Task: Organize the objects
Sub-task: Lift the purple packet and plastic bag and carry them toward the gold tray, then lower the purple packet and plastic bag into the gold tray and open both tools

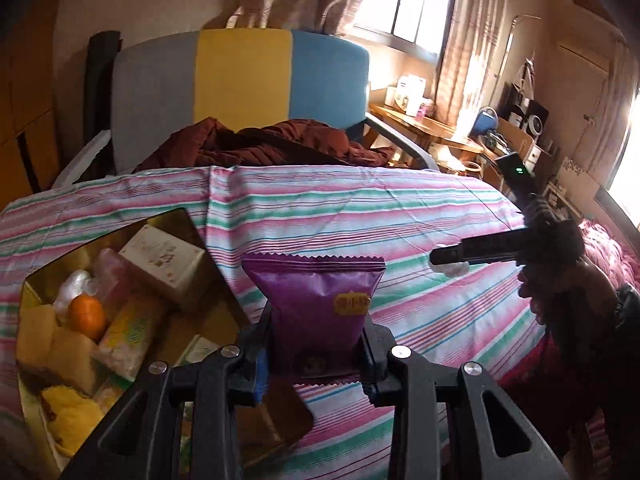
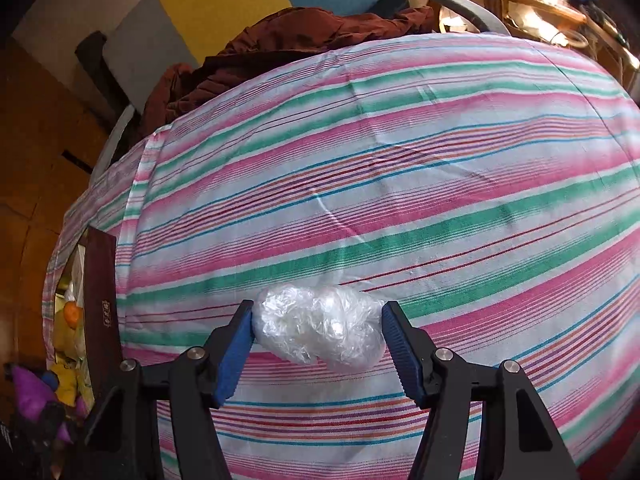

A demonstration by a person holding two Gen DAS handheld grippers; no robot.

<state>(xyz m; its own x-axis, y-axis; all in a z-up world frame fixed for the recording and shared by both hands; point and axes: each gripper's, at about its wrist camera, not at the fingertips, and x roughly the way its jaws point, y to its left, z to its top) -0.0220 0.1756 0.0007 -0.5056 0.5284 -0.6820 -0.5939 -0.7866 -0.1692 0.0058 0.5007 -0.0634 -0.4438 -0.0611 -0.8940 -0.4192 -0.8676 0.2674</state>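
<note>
Left tool (image 1: 318,354): clamped on purple foil snack packet (image 1: 316,304), held above striped cloth beside gold-lined box of snacks (image 1: 36,280) | Right tool (image 2: 318,338): clamped on crumpled clear plastic-wrapped bundle (image 2: 320,328) | Step, judged: carrying items | Next: lower packet into box, release.

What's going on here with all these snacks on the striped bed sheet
A person is tidying snacks with handheld tongs. The left tongs grip a purple snack packet beside the gold tin, which already holds several treats. The right tongs pinch a crumpled clear plastic bundle over the striped sheet.
</note>
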